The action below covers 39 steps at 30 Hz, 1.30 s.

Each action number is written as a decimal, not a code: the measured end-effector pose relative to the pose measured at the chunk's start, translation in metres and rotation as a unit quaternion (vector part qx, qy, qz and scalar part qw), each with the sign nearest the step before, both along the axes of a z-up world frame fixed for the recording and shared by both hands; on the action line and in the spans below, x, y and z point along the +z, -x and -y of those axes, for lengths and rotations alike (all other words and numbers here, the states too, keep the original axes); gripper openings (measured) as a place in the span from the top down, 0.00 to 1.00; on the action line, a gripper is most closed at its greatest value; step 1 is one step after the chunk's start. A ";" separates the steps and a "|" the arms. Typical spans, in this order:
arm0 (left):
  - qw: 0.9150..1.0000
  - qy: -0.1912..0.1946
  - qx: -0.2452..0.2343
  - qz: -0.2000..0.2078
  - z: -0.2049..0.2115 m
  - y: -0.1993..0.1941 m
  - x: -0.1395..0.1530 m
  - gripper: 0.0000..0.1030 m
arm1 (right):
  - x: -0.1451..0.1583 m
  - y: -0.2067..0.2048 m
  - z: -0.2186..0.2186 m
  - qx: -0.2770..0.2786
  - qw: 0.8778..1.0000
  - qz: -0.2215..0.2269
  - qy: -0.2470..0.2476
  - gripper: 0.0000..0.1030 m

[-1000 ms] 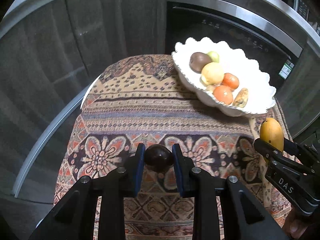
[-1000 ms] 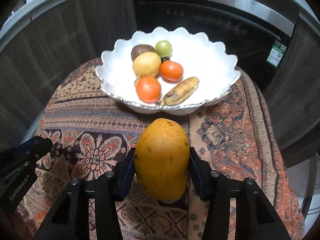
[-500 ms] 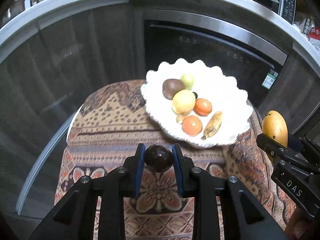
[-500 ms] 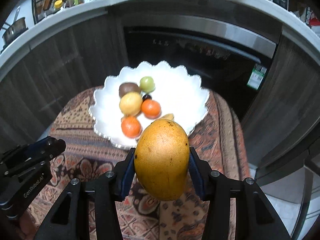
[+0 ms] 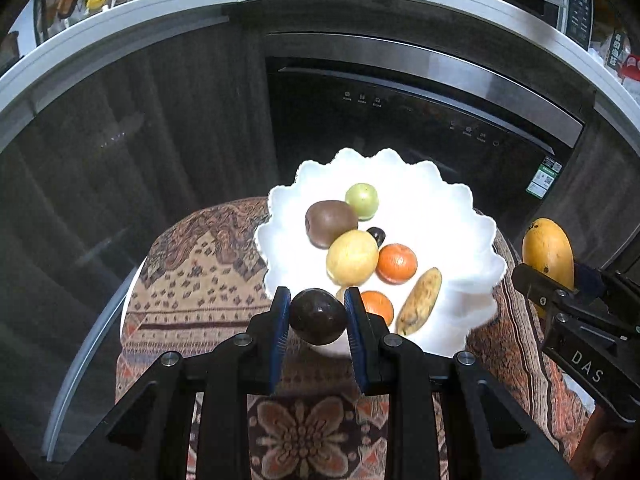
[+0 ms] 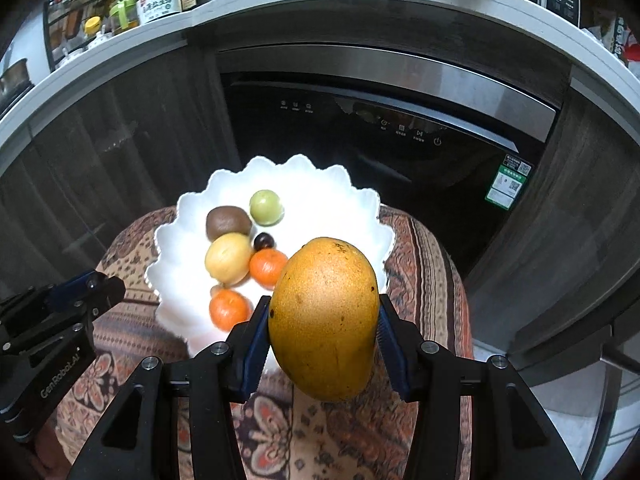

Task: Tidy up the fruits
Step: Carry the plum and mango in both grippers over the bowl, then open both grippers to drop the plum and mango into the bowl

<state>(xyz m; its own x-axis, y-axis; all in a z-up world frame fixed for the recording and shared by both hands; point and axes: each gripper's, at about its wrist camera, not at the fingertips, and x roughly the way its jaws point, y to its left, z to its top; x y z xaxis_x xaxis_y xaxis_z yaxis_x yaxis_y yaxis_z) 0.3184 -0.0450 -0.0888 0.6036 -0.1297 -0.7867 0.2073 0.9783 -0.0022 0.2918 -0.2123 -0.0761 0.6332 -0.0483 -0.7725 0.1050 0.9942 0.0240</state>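
Observation:
My left gripper [image 5: 318,316] is shut on a dark purple round fruit [image 5: 318,315] and holds it in the air over the near rim of the white scalloped bowl [image 5: 460,240]. My right gripper [image 6: 323,332] is shut on a large yellow mango [image 6: 324,316], held above the bowl's [image 6: 360,208] near right edge; the mango also shows in the left wrist view [image 5: 547,254]. The bowl holds a kiwi [image 5: 330,222], a green fruit [image 5: 362,199], a yellow fruit [image 5: 352,257], two oranges [image 5: 397,263], a small dark fruit [image 5: 376,234] and a spotted banana [image 5: 419,300].
The bowl stands on a small table under a patterned cloth [image 5: 200,272]. Behind it are dark cabinet fronts and a black built-in appliance [image 5: 400,120]. A counter [image 6: 120,40] above carries bottles and jars. The left gripper's body shows at the left of the right wrist view [image 6: 60,312].
Both grippers have risen and moved forward towards the bowl, each still holding its fruit. The dark fruit and the mango now hang over the bowl's near rim.

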 end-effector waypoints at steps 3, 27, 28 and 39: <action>1.000 0.002 0.001 -0.005 0.003 -0.014 -0.005 0.73 | -0.002 -0.013 0.003 0.000 1.000 -0.002 0.000 0.51; 0.999 -0.010 0.010 -0.048 0.006 -0.070 -0.049 0.72 | -0.050 -0.075 0.008 0.007 0.998 -0.058 -0.009 0.50; 0.999 -0.011 0.011 -0.048 0.006 -0.069 -0.049 0.65 | -0.050 -0.075 0.008 0.007 0.998 -0.058 -0.008 0.50; 0.999 -0.011 0.031 -0.031 -0.005 -0.052 -0.025 0.22 | -0.020 -0.059 0.002 -0.003 1.000 -0.025 0.015 0.22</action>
<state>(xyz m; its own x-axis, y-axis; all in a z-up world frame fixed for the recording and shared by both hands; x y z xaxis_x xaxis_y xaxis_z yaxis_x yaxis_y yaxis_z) 0.3702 -0.0402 -0.1142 0.5607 -0.0753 -0.8246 0.1458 0.9893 0.0088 0.3510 -0.2142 -0.0962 0.5930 -0.0752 -0.8017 0.1104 0.9938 -0.0115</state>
